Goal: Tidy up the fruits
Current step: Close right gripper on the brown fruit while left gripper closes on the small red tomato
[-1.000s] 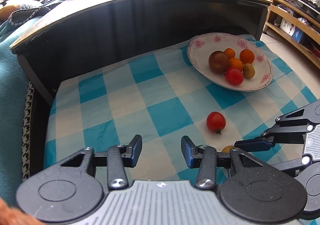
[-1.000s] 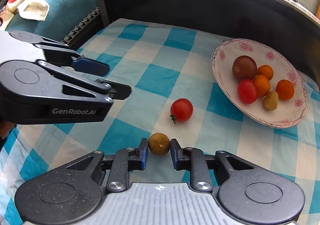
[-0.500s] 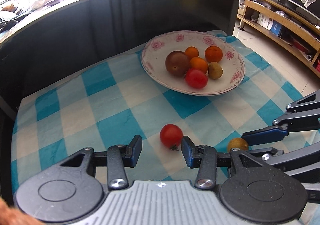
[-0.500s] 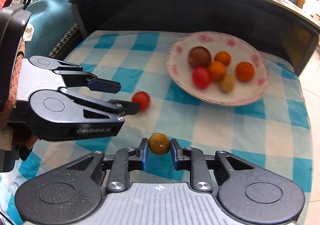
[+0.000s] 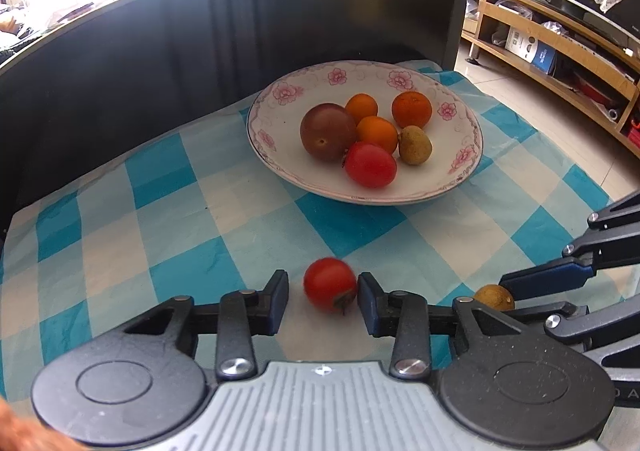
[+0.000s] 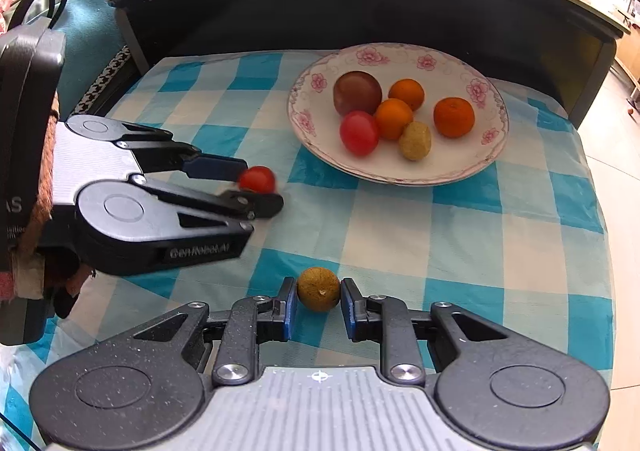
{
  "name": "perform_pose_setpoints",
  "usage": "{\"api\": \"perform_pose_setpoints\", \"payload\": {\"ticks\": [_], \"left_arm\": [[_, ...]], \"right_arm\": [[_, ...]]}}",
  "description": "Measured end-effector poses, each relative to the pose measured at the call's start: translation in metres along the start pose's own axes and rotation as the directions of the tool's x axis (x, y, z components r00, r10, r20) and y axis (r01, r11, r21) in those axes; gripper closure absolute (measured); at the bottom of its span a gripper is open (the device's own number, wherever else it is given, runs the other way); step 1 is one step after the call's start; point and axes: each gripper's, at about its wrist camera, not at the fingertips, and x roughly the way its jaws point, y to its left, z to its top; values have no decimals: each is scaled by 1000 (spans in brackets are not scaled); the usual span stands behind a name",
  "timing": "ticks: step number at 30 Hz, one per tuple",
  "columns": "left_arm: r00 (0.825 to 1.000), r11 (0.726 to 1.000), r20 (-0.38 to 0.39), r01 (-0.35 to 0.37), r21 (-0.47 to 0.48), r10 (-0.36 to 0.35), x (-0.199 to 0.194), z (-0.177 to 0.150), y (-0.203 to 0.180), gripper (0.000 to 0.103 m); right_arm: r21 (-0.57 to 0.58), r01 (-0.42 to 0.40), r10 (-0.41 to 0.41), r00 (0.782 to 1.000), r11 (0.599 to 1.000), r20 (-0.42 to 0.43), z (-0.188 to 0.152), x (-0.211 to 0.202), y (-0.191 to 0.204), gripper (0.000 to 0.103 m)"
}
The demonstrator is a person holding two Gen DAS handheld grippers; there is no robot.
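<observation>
Glossy plate [image 5: 460,171] (matt cloth [image 5: 192,235])

Left claw [image 5: 323,301] at lower centre, jaws apart, a red tomato [image 5: 329,284] between them on the checked cloth [image 5: 192,235]; its right side is against the right finger, with a gap to the left finger. At lower right, the right claw [image 5: 520,297] grips a brown-yellow fruit [image 5: 494,297]. Upper centre: a floral plate [image 5: 280,139] holding a dark tomato, a red tomato, three oranges and a brownish fruit. A dark curved panel [image 5: 160,51] stands behind.
</observation>
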Motion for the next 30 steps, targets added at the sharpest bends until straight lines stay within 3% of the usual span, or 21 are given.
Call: {"api": "perform_pose_setpoints", "payload": {"ticks": [6,19,30], "left_arm": [[1000,1000,-3,-8,10,8,0,0,-2,66],[996,998,-77,-44,50,48,-32,-21,-15,67],[981,994,-166,-100,36,104,-54,-52,-31,67]], "right_arm": [[12,-3,3,1000,1000,0,-1,-1,-5,85],[-23,49,-48,999,999,15,-6,-12,2,85],[-78,73,-75,997,994,-23,-19,-16,19,85]]}}
